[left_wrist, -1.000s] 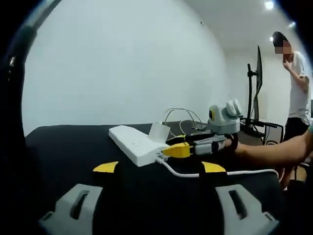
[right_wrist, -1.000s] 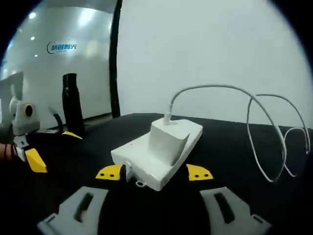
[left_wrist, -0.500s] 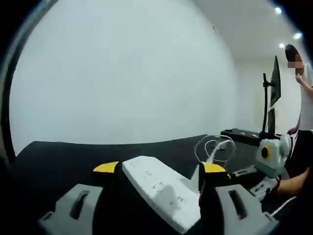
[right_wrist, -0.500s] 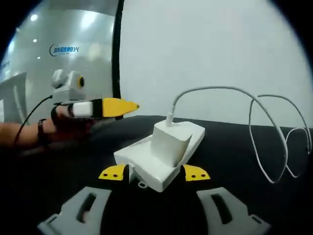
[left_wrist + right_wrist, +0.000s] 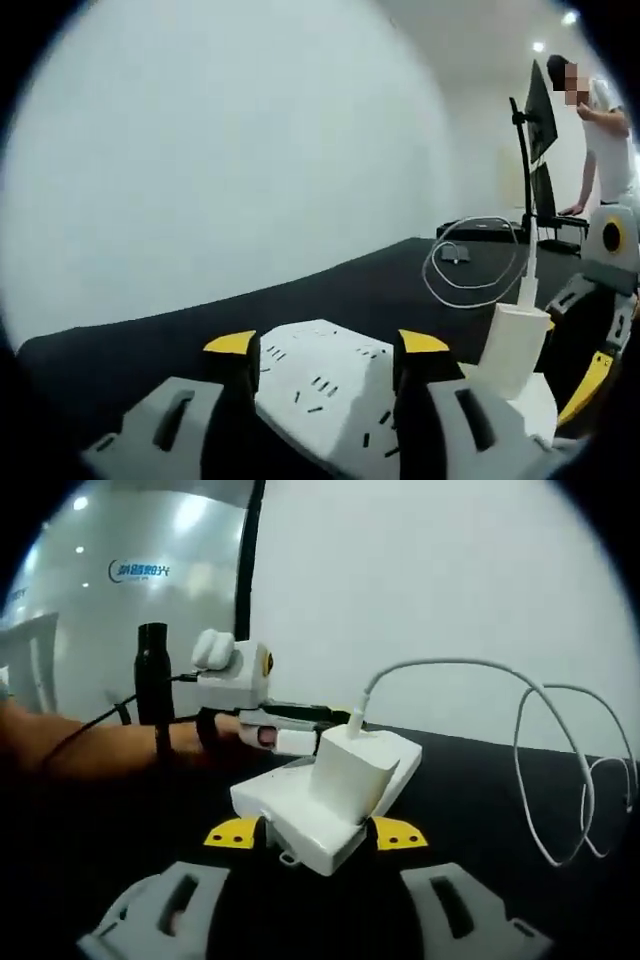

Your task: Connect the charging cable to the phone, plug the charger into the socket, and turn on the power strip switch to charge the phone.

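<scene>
The white power strip (image 5: 300, 815) lies on the black table (image 5: 520, 880) with the white charger (image 5: 350, 770) plugged into it. The charger's white cable (image 5: 520, 710) loops away to the right. My right gripper (image 5: 316, 832) is shut on the strip's near end. My left gripper (image 5: 235, 675), held by a hand, reaches in from the left over the strip's far side. In the left gripper view, the left gripper (image 5: 327, 343) stands open with its jaws on either side of the power strip (image 5: 330, 400). The charger (image 5: 515, 345) stands to its right, and the right gripper (image 5: 600, 330) is beyond it.
A black bottle (image 5: 152, 680) stands at the back left of the table. A person (image 5: 605, 130) stands by a monitor on a stand (image 5: 535, 130) beyond the table. The cable (image 5: 470, 270) ends near a small grey object (image 5: 455, 255) on the table.
My left gripper has swung up and come down over the power strip, whose top now sits between its jaws. The right gripper has stayed on the strip's end.
</scene>
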`<state>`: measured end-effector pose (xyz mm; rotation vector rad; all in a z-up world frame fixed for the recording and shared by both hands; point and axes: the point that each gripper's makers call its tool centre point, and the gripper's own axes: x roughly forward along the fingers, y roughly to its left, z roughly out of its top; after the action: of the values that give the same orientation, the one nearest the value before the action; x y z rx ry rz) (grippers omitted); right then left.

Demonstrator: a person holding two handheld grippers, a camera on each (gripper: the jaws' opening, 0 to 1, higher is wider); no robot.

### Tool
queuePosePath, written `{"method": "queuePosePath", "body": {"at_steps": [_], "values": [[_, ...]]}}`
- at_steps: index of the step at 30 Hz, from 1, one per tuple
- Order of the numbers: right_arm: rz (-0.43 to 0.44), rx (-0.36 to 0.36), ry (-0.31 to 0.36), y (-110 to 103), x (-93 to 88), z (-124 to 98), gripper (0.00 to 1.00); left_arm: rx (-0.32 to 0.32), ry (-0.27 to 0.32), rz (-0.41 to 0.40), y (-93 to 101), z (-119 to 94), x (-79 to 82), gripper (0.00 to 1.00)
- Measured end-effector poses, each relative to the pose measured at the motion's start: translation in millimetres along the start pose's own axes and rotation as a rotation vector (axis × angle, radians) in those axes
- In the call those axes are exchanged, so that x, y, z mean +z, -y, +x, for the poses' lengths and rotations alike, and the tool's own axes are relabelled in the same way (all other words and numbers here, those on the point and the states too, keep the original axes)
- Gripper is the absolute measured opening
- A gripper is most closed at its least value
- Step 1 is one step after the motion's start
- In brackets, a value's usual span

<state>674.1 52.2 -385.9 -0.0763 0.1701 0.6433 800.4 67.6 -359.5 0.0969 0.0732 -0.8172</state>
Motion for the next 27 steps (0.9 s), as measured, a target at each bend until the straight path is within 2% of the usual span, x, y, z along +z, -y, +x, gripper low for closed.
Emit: {"method": "queuePosePath", "body": {"at_steps": [1,5,7,8,9,11,16,17,18,24,26,27], "values": [[0.003,0.000,0.000,0,0.4,0,0.38,-0.009,0.000,-0.010,-3.6,0,-0.9,0.44],[0.037,0.007,0.000,-1,0.0,-2,0.38,-0.081,-0.003,-0.016,13.4,1,-2.8,0.28],[0.039,0.007,-0.001,-1,-0.1,-2,0.38,-0.073,-0.005,-0.011,7.2,5,-2.8,0.28],[0.052,0.011,-0.005,-1,-0.8,-2,0.38,-0.118,-0.016,-0.082,13.9,5,-5.1,0.29],[0.084,0.014,-0.020,2,-2.1,-1,0.37,-0.109,0.001,-0.045,11.9,4,-3.9,0.30],[0.123,0.019,-0.032,3,-3.8,0,0.37,-0.115,0.009,-0.062,8.8,4,-4.2,0.30],[0.121,0.020,-0.031,1,-3.5,-2,0.35,-0.126,0.035,-0.078,11.2,-2,-3.8,0.29],[0.133,0.039,-0.025,-1,0.3,-3,0.31,-0.126,0.037,-0.078,11.7,-1,-3.7,0.29],[0.164,0.018,-0.053,4,-4.2,-7,0.31,-0.129,0.040,-0.074,12.6,0,-3.6,0.29],[0.144,0.027,-0.040,5,-3.5,-7,0.32,-0.126,0.054,-0.088,9.8,3,-2.8,0.28],[0.093,0.039,-0.017,3,-1.6,-6,0.33,-0.117,0.062,-0.101,8.4,3,-2.7,0.29],[0.083,0.034,-0.032,2,-4.2,-7,0.33,-0.110,0.066,-0.109,7.1,2,-2.7,0.31]]}}
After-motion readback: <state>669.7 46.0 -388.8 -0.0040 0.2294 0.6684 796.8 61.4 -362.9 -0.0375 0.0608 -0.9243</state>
